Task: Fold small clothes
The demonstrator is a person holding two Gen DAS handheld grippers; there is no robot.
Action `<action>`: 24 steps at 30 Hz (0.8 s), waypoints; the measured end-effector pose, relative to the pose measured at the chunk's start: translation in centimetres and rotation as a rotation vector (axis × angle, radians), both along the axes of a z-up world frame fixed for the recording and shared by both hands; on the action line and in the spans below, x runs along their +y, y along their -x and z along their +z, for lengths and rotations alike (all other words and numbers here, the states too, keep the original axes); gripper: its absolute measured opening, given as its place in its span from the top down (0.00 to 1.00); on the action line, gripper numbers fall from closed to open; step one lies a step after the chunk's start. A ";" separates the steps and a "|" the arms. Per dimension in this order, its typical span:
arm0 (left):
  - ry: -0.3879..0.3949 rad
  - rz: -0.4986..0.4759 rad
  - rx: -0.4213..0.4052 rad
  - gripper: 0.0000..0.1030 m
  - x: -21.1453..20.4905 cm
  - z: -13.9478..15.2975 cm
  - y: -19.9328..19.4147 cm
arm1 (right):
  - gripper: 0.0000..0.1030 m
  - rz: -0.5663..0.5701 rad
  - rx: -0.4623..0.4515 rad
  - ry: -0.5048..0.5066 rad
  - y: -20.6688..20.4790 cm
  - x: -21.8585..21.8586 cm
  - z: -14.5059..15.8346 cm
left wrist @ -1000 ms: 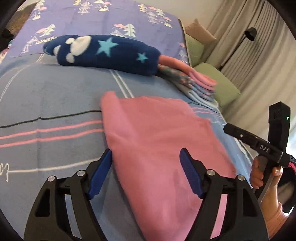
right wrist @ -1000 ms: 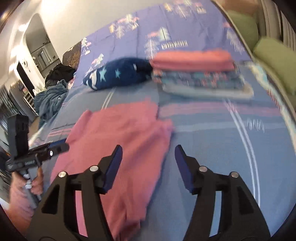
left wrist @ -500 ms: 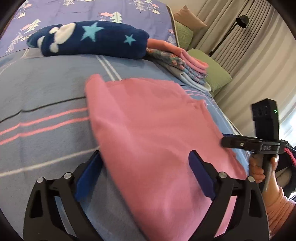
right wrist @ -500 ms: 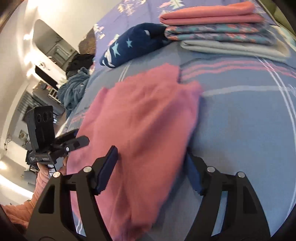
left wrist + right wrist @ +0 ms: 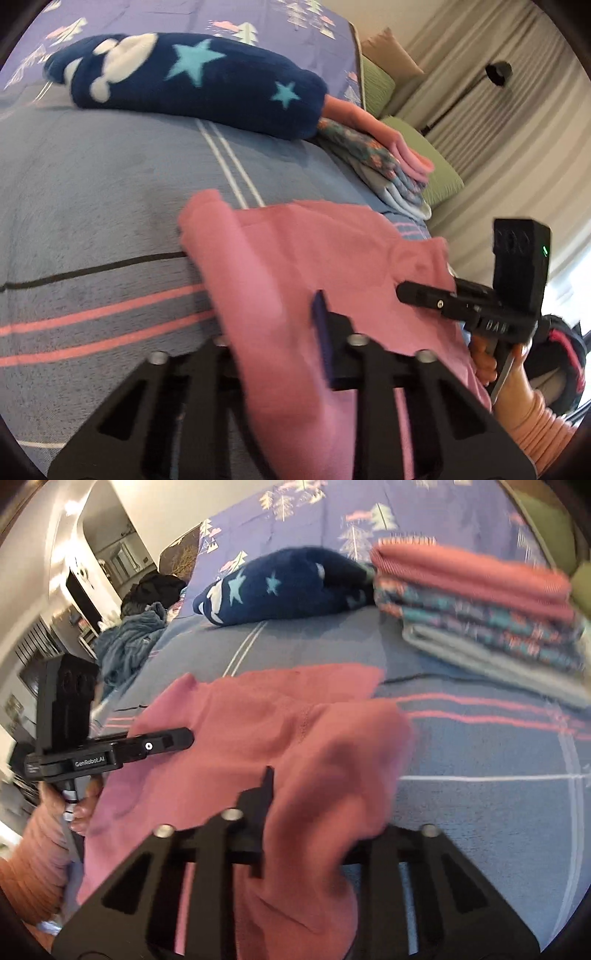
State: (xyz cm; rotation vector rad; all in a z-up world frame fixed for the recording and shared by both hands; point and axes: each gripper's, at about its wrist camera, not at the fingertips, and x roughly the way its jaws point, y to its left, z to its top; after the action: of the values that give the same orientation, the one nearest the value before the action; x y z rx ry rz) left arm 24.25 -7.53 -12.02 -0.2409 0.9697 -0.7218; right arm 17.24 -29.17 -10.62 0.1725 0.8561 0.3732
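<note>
Left wrist view: your left hand-held gripper [image 5: 280,332], wide a second ago, is closing on the near edge of the pink cloth [image 5: 314,258] on the bed [image 5: 92,192].

Right wrist view: your right hand-held gripper [image 5: 314,812], likewise wide before, is closing with cloth [image 5: 295,720] bunched between its jaws.

Plain pink garment [image 5: 314,258] on a grey-blue blanket [image 5: 92,192] with pink stripes.

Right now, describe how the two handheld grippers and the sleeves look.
Both are black, angular frames with silver bolts and dark blue finger pads. The right gripper carries a boxy module with a green light; the left gripper bears white "GenRobot.AI" lettering. The sleeves are ribbed pink-orange knit.
</note>
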 end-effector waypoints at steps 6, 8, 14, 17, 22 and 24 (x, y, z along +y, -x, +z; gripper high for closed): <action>-0.082 0.000 -0.188 0.89 -0.9 3.1 3.2 | 0.84 -0.026 -0.192 0.146 3.7 2.1 3.6; -0.080 -0.009 -0.269 0.89 -1.1 5.1 4.8 | 0.84 -0.045 -0.240 0.152 5.1 2.1 4.9; -0.092 -0.020 -0.431 0.90 -2.0 9.9 8.8 | 0.84 -0.125 -0.361 0.151 9.7 1.5 8.7; -0.087 -0.014 -0.462 0.90 -2.5 11.7 10.2 | 0.84 -0.149 -0.417 0.177 11.9 1.5 10.7; -0.098 -0.025 -0.545 0.91 -3.7 15.1 13.2 | 0.84 -0.192 -0.520 0.228 15.6 1.4 14.1; -0.111 -0.031 -0.576 0.92 -4.2 16.3 14.3 | 0.84 -0.204 -0.538 0.230 16.6 0.9 15.2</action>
State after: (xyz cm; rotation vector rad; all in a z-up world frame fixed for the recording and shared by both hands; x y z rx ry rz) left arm 9.96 -11.72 4.30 0.0817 0.4617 -0.7085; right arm 0.66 -28.25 4.57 -0.0556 0.3398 0.1150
